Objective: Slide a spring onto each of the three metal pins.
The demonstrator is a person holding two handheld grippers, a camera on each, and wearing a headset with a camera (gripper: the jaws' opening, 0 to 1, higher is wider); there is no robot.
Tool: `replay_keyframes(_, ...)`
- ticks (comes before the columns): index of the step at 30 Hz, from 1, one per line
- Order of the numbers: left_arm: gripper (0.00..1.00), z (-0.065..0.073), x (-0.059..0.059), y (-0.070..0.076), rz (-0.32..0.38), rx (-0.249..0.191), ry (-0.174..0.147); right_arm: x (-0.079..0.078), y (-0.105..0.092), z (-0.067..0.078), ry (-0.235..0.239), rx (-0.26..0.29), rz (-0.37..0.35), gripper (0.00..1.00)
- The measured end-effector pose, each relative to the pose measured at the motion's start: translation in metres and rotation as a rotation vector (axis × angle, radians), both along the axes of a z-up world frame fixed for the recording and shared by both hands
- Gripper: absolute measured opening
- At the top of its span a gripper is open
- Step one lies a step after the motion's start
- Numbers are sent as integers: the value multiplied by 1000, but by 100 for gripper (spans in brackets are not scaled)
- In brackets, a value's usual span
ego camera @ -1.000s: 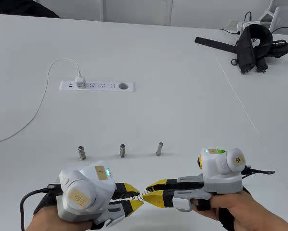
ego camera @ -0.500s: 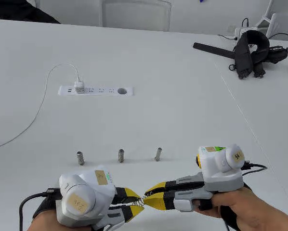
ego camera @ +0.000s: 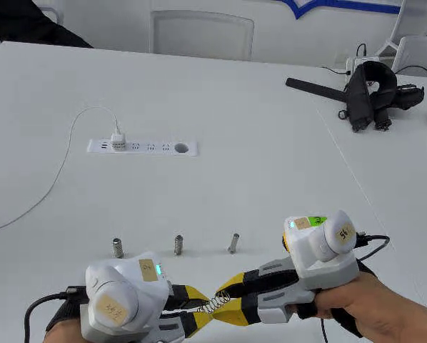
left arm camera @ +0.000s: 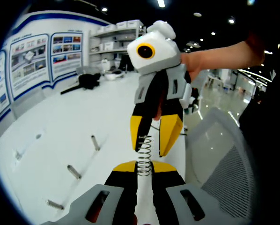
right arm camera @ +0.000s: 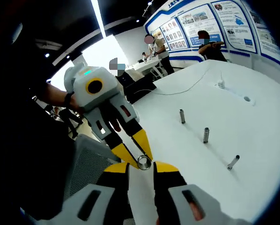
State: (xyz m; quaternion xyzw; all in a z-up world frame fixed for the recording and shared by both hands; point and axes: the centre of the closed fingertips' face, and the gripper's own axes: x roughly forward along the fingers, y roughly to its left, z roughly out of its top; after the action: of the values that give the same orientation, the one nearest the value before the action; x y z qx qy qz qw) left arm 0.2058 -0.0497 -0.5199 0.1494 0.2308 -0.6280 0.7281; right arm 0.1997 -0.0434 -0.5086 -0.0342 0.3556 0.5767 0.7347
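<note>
Your left hand-held gripper clenches the spring; the right hand-held gripper sits parted around it. Release early and it could drop to the counter.

The white table is evenly and brightly lit from above; shadows are faint. Ceiling lights are seen glaring, and edges are bent by fisheye distortion.
</note>
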Motion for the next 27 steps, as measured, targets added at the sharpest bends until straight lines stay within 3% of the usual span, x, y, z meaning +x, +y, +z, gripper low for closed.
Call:
replay_keyframes(5, 10, -1, -3, -2, -20, 7, -3, 1, -4, 1, -49, -59, 68, 21)
replay_keyframes(8, 10, 1, -5, -4, -27, 5, -6, -6, -3, 1, -53, -83, 130, 22)
replay_keyframes(12, 10, 2, -8, -6, -31, 0, -5, -5, -2, -1, -79, -118, 156, 22)
replay_keyframes(20, 10, 3, -14, -8, -47, -7, -2, -10, 1, 0, -107, -148, 221, 22)
replay_keyframes(22, 10, 4, -15, -8, -52, -9, 0, -9, 0, -1, -143, -172, 253, 21)
replay_keyframes(27, 10, 7, -16, -9, -64, -14, -3, -11, 3, 3, -145, -157, 276, 18)
